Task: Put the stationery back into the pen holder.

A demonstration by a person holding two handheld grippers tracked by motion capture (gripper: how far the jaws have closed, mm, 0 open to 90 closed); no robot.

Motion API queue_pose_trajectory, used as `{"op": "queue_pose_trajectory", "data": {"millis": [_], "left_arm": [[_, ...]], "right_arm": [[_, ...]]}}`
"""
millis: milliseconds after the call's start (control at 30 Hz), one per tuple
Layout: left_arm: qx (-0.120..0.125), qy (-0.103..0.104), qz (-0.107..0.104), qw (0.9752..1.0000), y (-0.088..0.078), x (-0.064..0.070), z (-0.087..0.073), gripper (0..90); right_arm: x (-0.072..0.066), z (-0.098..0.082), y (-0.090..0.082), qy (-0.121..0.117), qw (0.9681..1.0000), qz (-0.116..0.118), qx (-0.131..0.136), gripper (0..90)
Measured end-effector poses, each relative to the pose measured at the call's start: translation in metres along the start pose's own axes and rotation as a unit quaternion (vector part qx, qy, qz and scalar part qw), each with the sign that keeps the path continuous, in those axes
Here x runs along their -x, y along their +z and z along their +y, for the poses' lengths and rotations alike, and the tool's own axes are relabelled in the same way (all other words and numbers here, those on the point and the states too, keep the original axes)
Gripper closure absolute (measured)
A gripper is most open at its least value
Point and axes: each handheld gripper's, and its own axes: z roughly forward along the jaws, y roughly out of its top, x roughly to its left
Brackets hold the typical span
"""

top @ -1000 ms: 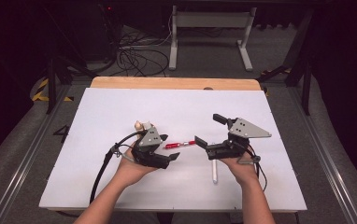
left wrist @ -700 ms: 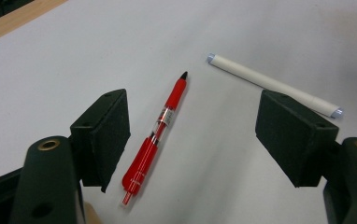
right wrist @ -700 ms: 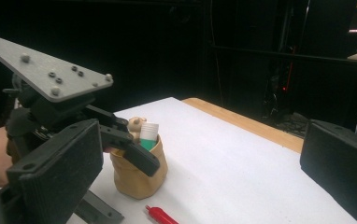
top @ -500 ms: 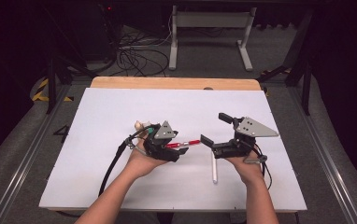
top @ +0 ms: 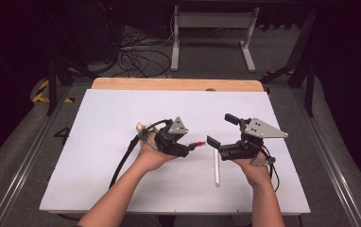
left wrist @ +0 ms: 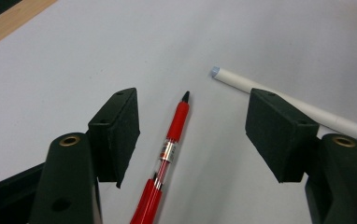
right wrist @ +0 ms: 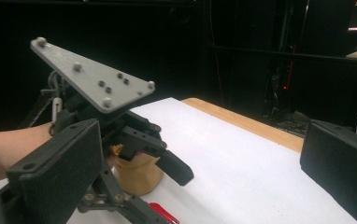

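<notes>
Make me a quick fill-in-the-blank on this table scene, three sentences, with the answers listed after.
1. The pen lying between the left gripper's open jaws has a body coloured ____.
2. The white tube lies on the white table cover nearer the ____ gripper.
3. The bare far edge of the table is made of ____.

Missing words: red; right; wood

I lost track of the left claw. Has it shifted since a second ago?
Yes. The left claw shifted rightward along the white table, toward the white tube, jaws closing around the red pen.
</notes>
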Motion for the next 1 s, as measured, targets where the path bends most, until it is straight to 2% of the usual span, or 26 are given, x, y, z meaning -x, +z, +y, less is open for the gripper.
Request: {"op": "queue_pose_trajectory", "data": {"millis": [200, 333, 433, 700, 1000], "left_arm": [[-0.007, -0.004, -0.008, 0.9999, 0.014, -0.003, 0.004, 41.0], [-0.024, 0.007, -0.002, 0.9997, 0.019, 0.001, 0.007, 41.9], [-0.024, 0.001, -0.003, 0.9997, 0.023, 0.0, 0.009, 42.5], [-0.045, -0.009, -0.008, 0.9989, 0.039, -0.003, 0.015, 44.8], [-0.071, -0.024, -0.017, 0.997, 0.055, -0.007, 0.014, 47.1]], "right_arm": [[0.001, 0.001, -0.002, -0.001, 1.0, 0.002, 0.001, 0.0], [0.002, 0.001, -0.003, 0.002, 1.0, 0.002, 0.002, 0.0], [0.003, 0.001, -0.003, 0.002, 1.0, 0.002, 0.001, 0.0], [0.003, 0.002, -0.005, 0.002, 1.0, 0.003, 0.004, 0.0], [0.004, 0.002, -0.006, 0.001, 1.0, 0.007, 0.005, 0.0]]}}
